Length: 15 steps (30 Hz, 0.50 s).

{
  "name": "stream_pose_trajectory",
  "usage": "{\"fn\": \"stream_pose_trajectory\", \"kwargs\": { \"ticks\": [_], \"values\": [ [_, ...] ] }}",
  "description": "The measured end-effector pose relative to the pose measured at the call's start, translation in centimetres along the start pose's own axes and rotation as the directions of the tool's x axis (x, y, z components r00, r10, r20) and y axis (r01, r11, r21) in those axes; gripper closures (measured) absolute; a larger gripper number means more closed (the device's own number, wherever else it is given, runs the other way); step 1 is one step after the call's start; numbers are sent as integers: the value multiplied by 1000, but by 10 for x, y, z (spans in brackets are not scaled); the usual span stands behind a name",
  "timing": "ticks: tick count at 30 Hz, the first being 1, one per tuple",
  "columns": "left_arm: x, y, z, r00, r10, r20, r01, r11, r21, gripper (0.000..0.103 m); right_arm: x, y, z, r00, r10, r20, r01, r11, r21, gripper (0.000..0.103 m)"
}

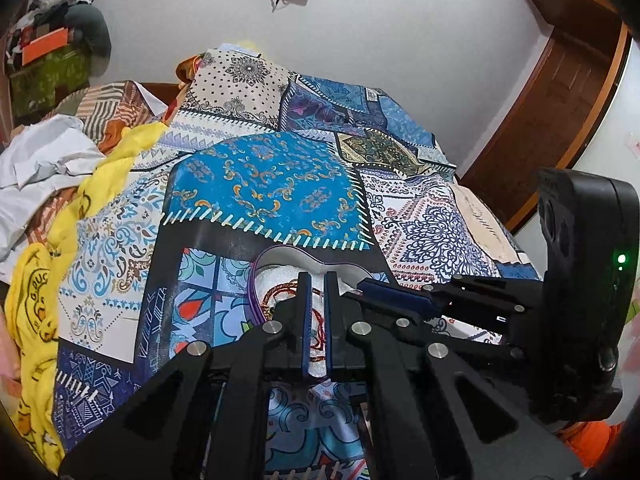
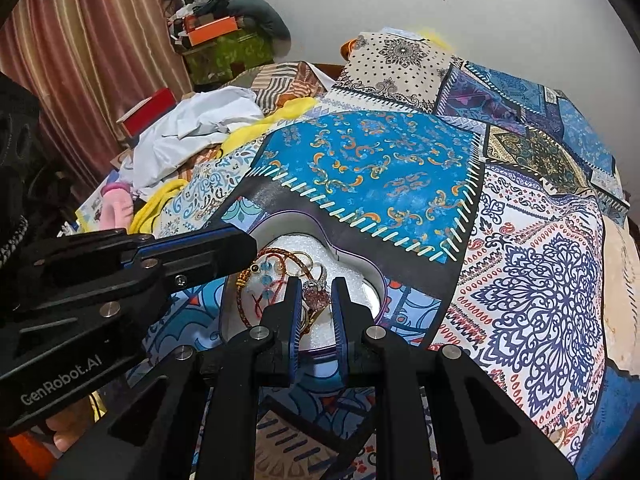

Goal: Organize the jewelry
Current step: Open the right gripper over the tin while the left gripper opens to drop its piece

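1. Left wrist view: your left gripper (image 1: 317,280) sits low over the jewelry box (image 1: 280,256), w/ its two blue-edged fingers a small gap apart and nothing held between them.
2. The box lies on the patchwork bedspread (image 1: 264,184). Its purple rim and white foam show, but the gripper hides most of it.
3. A red braided cord (image 1: 276,296) peeks out left of the fingers. The rest of the jewelry is covered.
4. Your right gripper (image 1: 370,286) comes in from the right. It's seen side-on here, so you can't tell its gap.
5. Right wrist view: your right gripper is inside the box, fingers apart, one on each side of a pink stone ring (image 2: 316,296). You can't tell if they touch it.
6. More pieces lie on the foam: a gold bracelet (image 2: 244,278), blue beads (image 2: 266,270), thin rings. They're tangled and hard to sort out.
7. The left gripper (image 2: 250,246) reaches over the box's left rim, hiding that edge.
8. A pile of clothes (image 2: 188,124) sits at the bed's far left.
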State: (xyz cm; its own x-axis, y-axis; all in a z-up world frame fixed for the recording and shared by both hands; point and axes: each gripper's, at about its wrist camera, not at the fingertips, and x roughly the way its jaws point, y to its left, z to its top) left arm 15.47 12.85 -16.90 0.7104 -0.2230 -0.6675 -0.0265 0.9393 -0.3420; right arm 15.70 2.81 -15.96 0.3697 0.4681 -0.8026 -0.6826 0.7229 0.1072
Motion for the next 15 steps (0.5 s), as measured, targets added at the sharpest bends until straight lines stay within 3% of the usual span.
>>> {"fn": "stream_pose_trajectory", "kwargs": {
  "ticks": [5,9,15],
  "values": [
    [-4,-2,1,1000,17,-1,-17,1000,1,99,1,1,0,1000,-16,-17,16,1000,-7,89],
    [-11,-3,3,1000,28,6,-28,1000,0,85,-3,-2,1,1000,-27,-14,27,999,19,70],
    [-29,-12,6,998,52,44,-53,998,18,76,-24,-7,2,999,-39,33,38,998,41,69]
  ]
}}
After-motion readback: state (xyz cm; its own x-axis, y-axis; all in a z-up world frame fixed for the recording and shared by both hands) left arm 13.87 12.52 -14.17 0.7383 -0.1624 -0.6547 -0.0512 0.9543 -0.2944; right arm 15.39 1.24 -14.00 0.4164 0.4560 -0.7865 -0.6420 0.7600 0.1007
